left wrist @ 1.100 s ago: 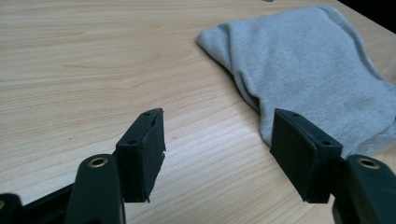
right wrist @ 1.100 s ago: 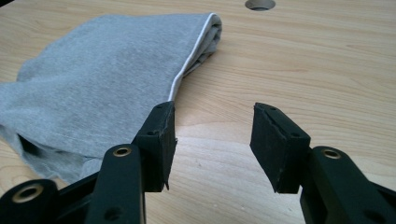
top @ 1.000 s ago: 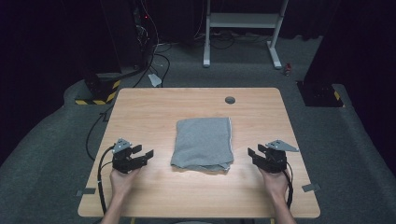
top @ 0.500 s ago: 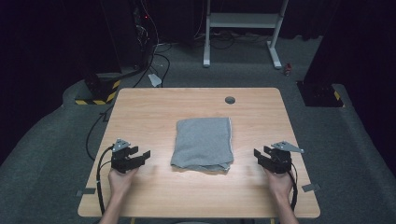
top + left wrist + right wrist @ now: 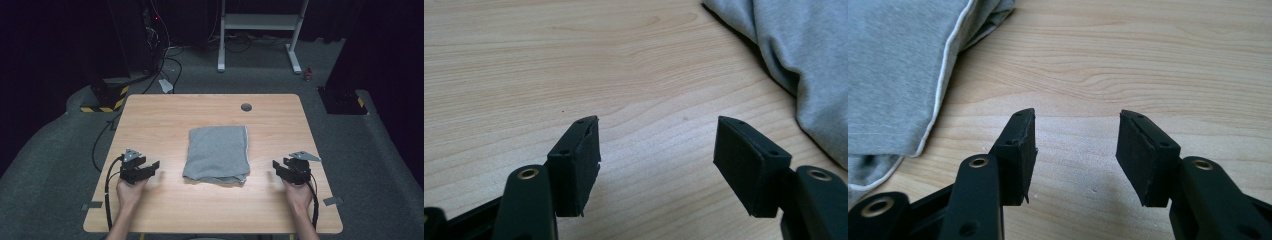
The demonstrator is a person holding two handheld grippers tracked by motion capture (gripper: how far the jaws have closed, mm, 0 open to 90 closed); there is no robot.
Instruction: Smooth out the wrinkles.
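Observation:
A folded grey cloth (image 5: 217, 153) lies flat in the middle of the wooden table (image 5: 165, 120). My left gripper (image 5: 154, 168) rests low over the table to the cloth's left, open and holding nothing. In the left gripper view the cloth (image 5: 804, 60) fills the upper right, beyond my open gripper (image 5: 659, 150). My right gripper (image 5: 276, 166) sits to the cloth's right, near the table, also open and holding nothing. The right gripper view has the cloth (image 5: 898, 75) with its white-stitched edge at the upper left of the open gripper (image 5: 1075, 150).
A round grey cable port (image 5: 246, 107) is set in the table near its far edge. Behind the table stand a white metal frame (image 5: 260, 30) and a dark stand with a yellow-black striped base (image 5: 102, 102). Cables trail on the grey floor.
My right gripper has slid a little outward to the right and down toward the table. The left gripper and the cloth have stayed put.

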